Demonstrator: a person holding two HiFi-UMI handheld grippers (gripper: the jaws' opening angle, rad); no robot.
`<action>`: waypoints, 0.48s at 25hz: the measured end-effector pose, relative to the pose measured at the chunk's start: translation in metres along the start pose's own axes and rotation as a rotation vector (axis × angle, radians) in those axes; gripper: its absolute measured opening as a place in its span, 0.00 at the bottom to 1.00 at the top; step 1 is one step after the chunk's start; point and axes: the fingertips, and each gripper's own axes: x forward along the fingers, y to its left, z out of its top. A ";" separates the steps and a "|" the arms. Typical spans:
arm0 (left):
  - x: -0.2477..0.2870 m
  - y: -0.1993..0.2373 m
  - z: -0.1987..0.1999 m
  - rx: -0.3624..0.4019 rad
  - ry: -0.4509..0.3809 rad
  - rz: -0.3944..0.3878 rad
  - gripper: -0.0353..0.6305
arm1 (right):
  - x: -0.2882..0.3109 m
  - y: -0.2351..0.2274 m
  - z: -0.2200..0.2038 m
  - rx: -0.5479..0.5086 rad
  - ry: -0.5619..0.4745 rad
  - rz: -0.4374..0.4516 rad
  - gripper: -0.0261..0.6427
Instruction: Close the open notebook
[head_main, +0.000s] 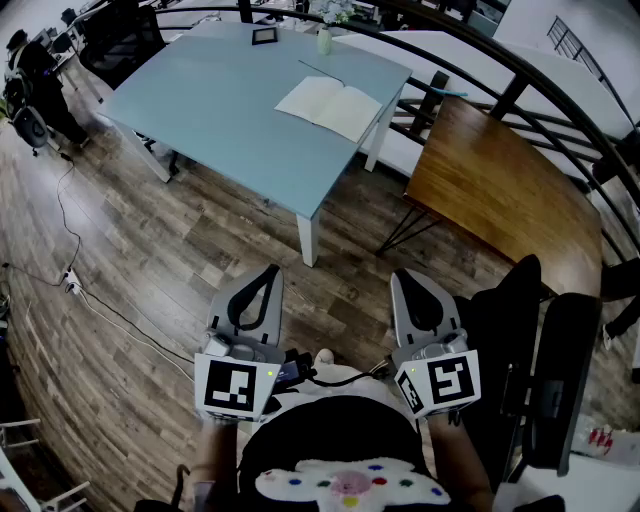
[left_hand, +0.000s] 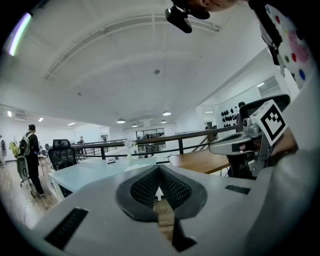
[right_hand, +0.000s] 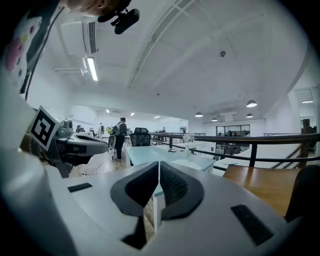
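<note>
Head view shows the notebook (head_main: 328, 106) open; gripper views add ceiling lights (left_hand: 166, 113).

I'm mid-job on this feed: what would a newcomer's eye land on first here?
The open notebook lies pages up near the right edge of the pale blue table, far ahead. Close to the person's body, the left hand-held gripper and right hand-held gripper sit side by side, both shut and empty. A brown wooden table stands right of the blue one.
</note>
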 end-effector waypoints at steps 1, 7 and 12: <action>0.001 -0.002 0.000 0.001 -0.001 0.000 0.08 | -0.001 -0.002 0.000 0.000 -0.001 -0.002 0.10; 0.004 -0.005 0.001 0.003 0.003 -0.003 0.08 | -0.001 -0.008 0.001 -0.002 -0.002 -0.005 0.10; 0.005 -0.006 0.001 -0.001 0.006 -0.001 0.08 | -0.001 -0.008 0.001 -0.002 -0.003 -0.003 0.10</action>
